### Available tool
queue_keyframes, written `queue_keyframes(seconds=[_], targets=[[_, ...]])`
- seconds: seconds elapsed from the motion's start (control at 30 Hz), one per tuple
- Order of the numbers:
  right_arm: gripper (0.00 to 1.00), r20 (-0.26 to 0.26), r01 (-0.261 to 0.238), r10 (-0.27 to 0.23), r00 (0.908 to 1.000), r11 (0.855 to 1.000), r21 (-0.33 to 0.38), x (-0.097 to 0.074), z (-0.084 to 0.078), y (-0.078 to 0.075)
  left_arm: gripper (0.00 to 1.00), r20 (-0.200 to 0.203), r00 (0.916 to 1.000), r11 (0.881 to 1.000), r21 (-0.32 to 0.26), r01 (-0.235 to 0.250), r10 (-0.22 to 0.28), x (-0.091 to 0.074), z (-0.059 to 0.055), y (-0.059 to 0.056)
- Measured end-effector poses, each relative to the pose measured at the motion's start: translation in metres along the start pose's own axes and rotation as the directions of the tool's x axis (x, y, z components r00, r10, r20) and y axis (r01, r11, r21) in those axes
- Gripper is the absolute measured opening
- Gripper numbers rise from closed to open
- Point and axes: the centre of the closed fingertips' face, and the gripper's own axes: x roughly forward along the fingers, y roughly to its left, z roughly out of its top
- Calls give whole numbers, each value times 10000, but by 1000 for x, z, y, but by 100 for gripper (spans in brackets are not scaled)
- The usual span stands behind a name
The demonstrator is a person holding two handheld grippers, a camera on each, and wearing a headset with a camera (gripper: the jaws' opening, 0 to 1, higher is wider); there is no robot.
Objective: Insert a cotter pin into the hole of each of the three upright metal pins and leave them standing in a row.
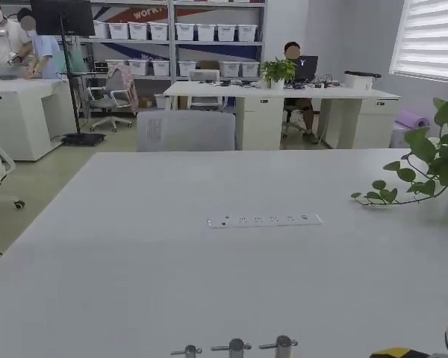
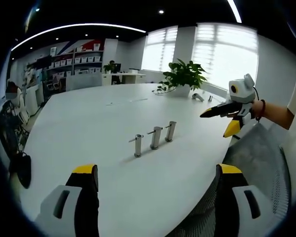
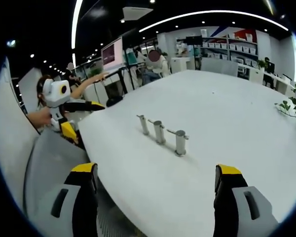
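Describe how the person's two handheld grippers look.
The left gripper and right gripper match: each has two chunky pale grey jaws with black inner faces and yellow tips. From the side they are white-bodied, with tapering black and yellow jaws. A dark wristband sits on the wrist behind the right one.

Three metal pins (image 1: pixel 237 347) upright in row on table (image 1: pixel 119 253), close to near edge, side by side left to right. Through each, cotter pin (image 1: pixel 269 345) sticking out left. Power strip (image 1: pixel 264 221) mid-table, beyond row. Plant (image 1: pixel 425 168) at table's right side. Chair (image 1: pixel 185 131) behind far edge. Off near edge: left gripper (image 2: pixel 155 170) left of row, right gripper (image 3: pixel 155 170) right of row, well apart.
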Motion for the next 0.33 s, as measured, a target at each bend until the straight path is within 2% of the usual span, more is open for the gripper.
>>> queue_keyframes(seconds=[0.33], targets=[[98, 156, -46, 49, 9999, 9998, -211, -1, 3, 1, 99, 38, 10000, 9999, -169, 14, -13, 2, -1, 0]])
